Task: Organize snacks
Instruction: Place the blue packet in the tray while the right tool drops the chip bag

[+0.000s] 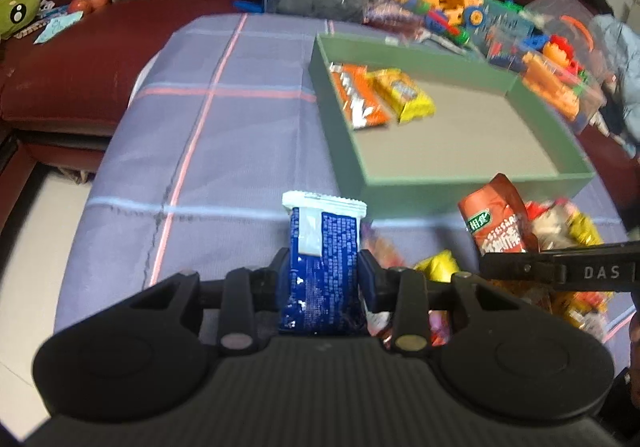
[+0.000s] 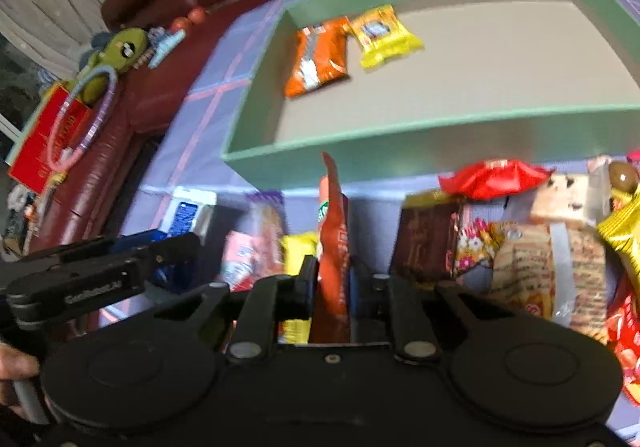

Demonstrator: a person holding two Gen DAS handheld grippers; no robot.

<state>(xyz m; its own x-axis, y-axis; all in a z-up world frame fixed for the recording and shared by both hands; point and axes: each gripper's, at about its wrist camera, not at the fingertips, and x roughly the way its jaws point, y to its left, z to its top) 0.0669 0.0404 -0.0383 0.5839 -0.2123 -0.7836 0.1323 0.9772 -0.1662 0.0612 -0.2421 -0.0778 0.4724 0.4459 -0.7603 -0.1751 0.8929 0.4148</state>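
My left gripper (image 1: 323, 271) is shut on a blue snack packet (image 1: 323, 247) with a white top seam, held upright above the checked cloth. My right gripper (image 2: 331, 275) is shut on an orange-red snack packet (image 2: 334, 231), seen edge-on between the jaws; the same orange-red packet (image 1: 496, 223) shows in the left wrist view beside the right gripper's black body. A green box (image 1: 472, 187) with a grey floor lies ahead, holding an orange packet (image 1: 360, 95) and a yellow packet (image 1: 406, 93) at its far left corner. The green box (image 2: 400, 151) fills the upper right wrist view.
A pile of loose snack packets (image 2: 540, 259) lies on the cloth in front of the box, right of my grippers. Plastic toy bricks (image 1: 540, 47) crowd behind and right of the box. A dark red sofa (image 1: 80, 59) with a green plush toy (image 1: 16, 9) stands left.
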